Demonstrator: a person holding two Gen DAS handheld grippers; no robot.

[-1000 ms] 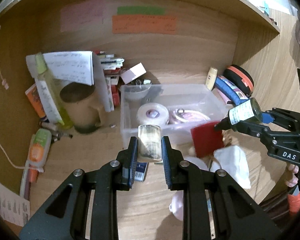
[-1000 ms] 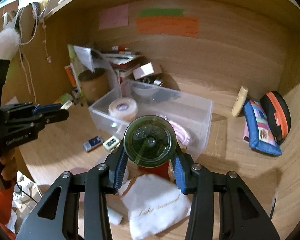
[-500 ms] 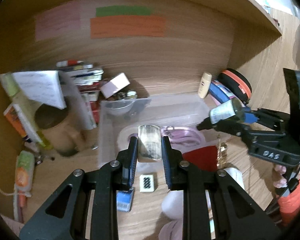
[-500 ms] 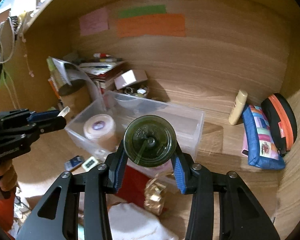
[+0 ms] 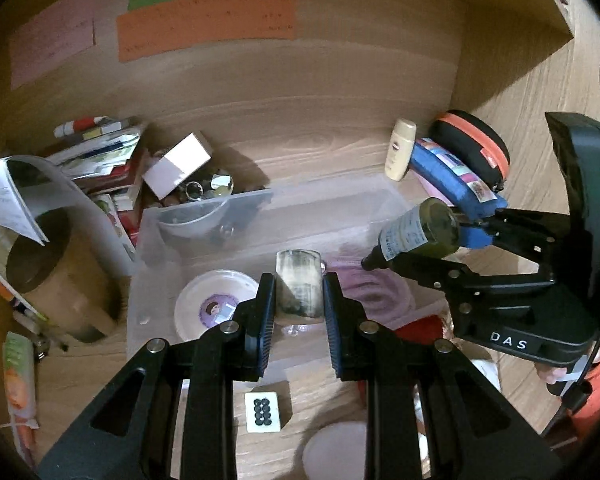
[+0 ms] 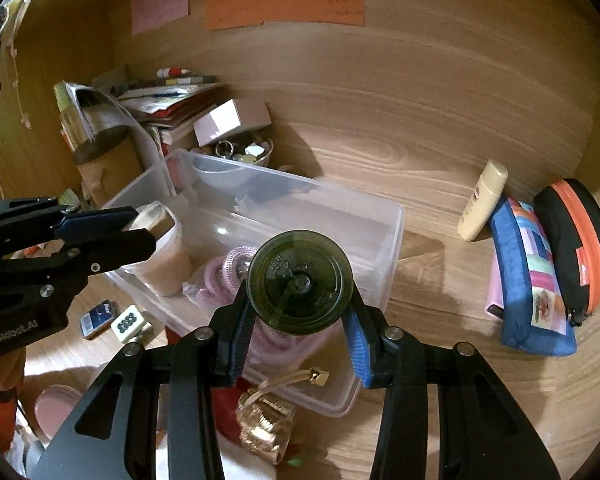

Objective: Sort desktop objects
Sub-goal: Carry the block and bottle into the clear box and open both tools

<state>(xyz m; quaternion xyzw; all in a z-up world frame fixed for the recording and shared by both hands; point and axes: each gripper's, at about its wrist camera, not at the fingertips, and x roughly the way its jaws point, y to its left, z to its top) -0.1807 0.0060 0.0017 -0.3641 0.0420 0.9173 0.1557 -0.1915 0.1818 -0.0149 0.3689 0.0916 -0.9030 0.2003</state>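
Note:
My left gripper (image 5: 299,294) is shut on a small clear glass bottle (image 5: 298,286) and holds it above the clear plastic bin (image 5: 260,212). My right gripper (image 6: 300,312) is shut on a dark green dropper bottle (image 6: 300,282), bottom toward the camera, over the bin's near right part (image 6: 392,236). In the left wrist view the green bottle (image 5: 416,234) hangs nozzle-down at the bin's right side. In the right wrist view the left gripper (image 6: 140,228) holds the small glass bottle (image 6: 152,218) over the white tape roll (image 6: 160,260). The bin holds the tape roll (image 5: 216,308) and pink beads (image 6: 228,272).
A mahjong tile (image 5: 262,412) and a small blue card (image 6: 96,318) lie in front of the bin. A brown cup (image 5: 48,280), books (image 6: 168,100) and a trinket bowl (image 5: 204,196) stand at the left back. A cream tube (image 6: 482,204), blue pouch (image 6: 532,272) and black-orange case (image 6: 580,240) stand right.
Both grippers moved forward and in over the bin, each still holding its bottle. The bin now lies directly beneath them.

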